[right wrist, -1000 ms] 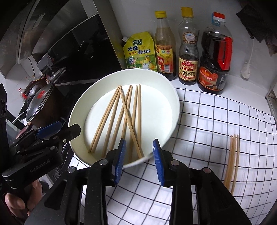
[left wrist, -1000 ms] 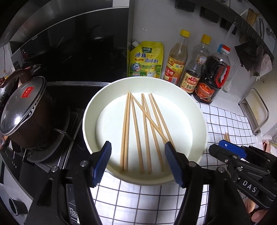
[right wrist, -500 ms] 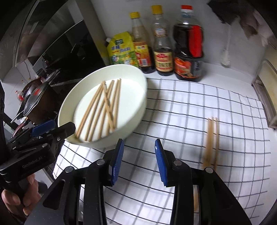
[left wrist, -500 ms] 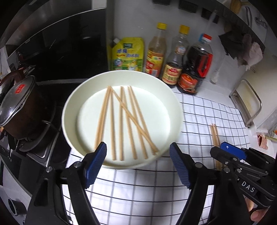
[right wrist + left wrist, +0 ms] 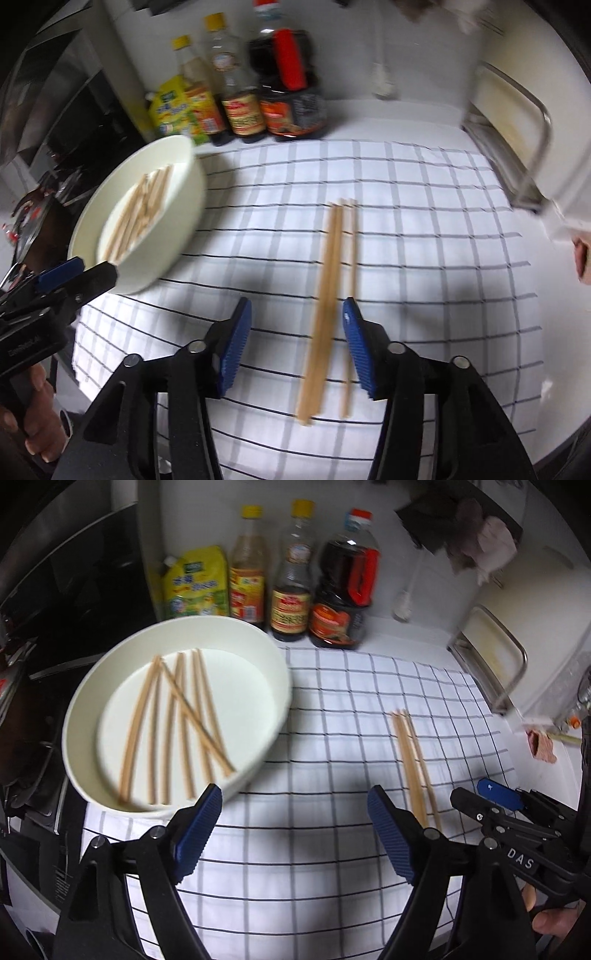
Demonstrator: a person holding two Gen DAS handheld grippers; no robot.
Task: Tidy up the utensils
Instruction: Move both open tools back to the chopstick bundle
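A white round dish sits at the left of the checked cloth and holds several wooden chopsticks; it also shows in the right wrist view. A few more chopsticks lie loose on the cloth, also seen in the left wrist view. My right gripper is open and empty, its jaws wide on either side of the loose chopsticks' near half. My left gripper is open and empty, low over the cloth between dish and loose chopsticks.
Three sauce bottles and a yellow pouch stand along the back wall. A metal-handled tray stands at the right. A stove with a pot is at the left edge. The checked cloth covers the counter.
Both grippers have swung right, away from the dish. The right gripper has opened wider and now straddles the loose chopsticks. The dish has shifted left in both views.
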